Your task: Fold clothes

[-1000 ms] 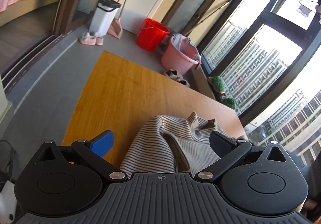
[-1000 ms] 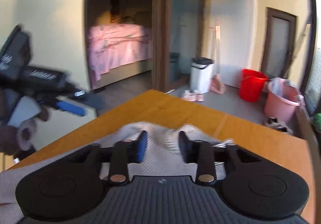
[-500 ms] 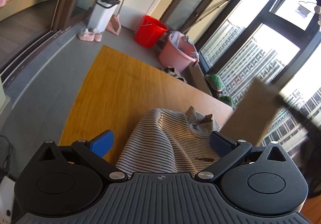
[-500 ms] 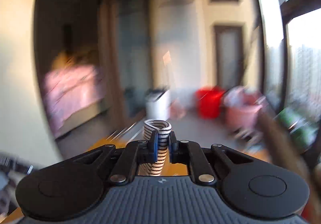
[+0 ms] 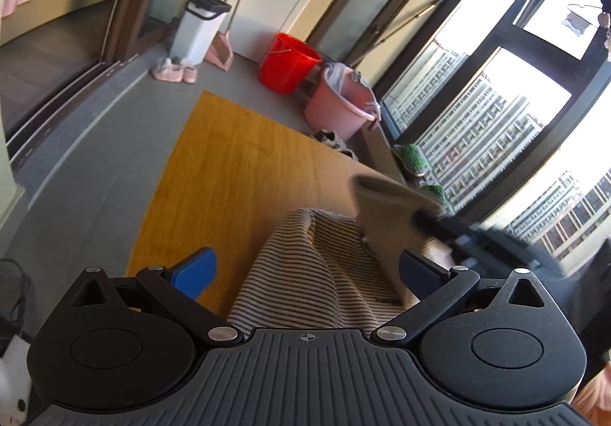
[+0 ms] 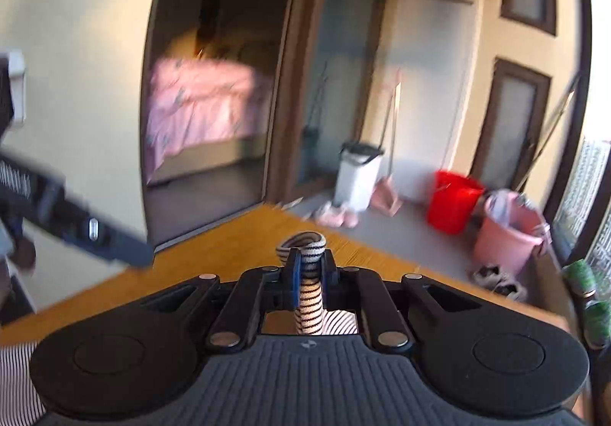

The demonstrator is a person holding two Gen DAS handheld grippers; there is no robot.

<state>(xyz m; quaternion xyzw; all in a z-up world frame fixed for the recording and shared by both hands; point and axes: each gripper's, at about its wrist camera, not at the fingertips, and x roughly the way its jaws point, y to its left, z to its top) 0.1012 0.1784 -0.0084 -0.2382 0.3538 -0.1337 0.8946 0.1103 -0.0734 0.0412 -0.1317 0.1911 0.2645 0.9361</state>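
A black-and-white striped garment (image 5: 313, 273) lies bunched on the wooden table (image 5: 236, 166), right in front of my left gripper (image 5: 305, 267), which is open and hovers just above it with the cloth between its wide-spread fingers. At the right of the left wrist view, the right gripper (image 5: 435, 223) lifts a flap of the garment (image 5: 385, 212) off the pile. In the right wrist view my right gripper (image 6: 309, 269) is shut on a folded striped cuff or hem (image 6: 303, 246) that sticks up between its pads. More striped cloth (image 6: 17, 380) shows at the lower left.
Past the table's far end stand a red bucket (image 5: 288, 61), a pink bucket (image 5: 340, 105), a white bin (image 5: 198, 27) and pink slippers (image 5: 173, 69). Large windows (image 5: 496, 113) run along the right. A doorway leads to a room with a pink bed (image 6: 202, 101).
The right gripper closed on the striped cloth and raised it off the table; the lifted flap now hangs lower and nearer the pile. The left gripper stayed open, nearly still.
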